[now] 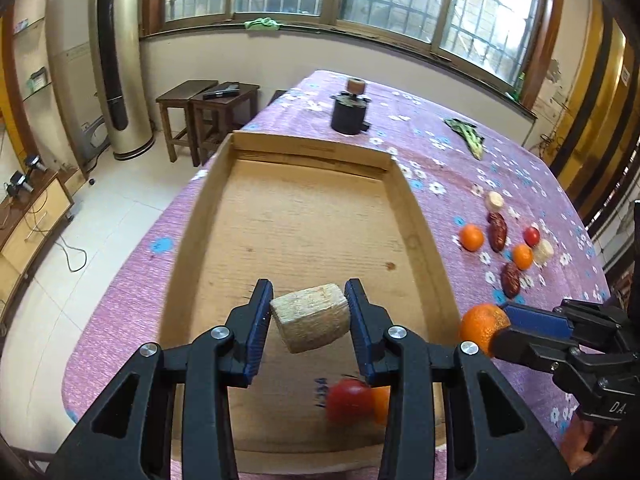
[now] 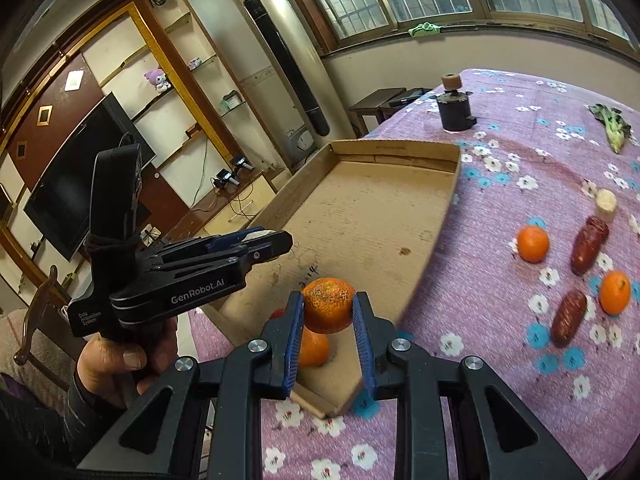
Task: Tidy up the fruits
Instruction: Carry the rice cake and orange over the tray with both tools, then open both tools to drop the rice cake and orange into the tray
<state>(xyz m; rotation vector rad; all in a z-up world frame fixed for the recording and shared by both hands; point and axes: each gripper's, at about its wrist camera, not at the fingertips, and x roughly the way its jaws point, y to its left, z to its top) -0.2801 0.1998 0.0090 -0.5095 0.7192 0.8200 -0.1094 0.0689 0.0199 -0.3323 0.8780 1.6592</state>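
My left gripper (image 1: pixel 308 316) is shut on a pale fibrous sugarcane chunk (image 1: pixel 310 322) and holds it above the cardboard tray (image 1: pixel 200 216). A red tomato (image 1: pixel 348 400) and an orange (image 1: pixel 381 404) lie in the tray's near end. My right gripper (image 2: pixel 328 312) is shut on a mandarin (image 2: pixel 329 310) above the tray's near corner (image 2: pixel 432 236), over another orange (image 2: pixel 314 348). It also shows in the left wrist view (image 1: pixel 486 326). Loose on the cloth are oranges (image 2: pixel 532 243) (image 2: pixel 615 292), red dates (image 2: pixel 586 250) (image 2: pixel 568 316) and a cane piece (image 2: pixel 606 202).
The table has a purple flowered cloth (image 1: pixel 460 152). A black cylinder with a knob (image 1: pixel 349 114) stands at the far end. A green vegetable (image 1: pixel 468 136) lies far right. Wooden stools (image 1: pixel 208 112) and a tall air conditioner (image 1: pixel 120 60) stand beyond the table's left edge.
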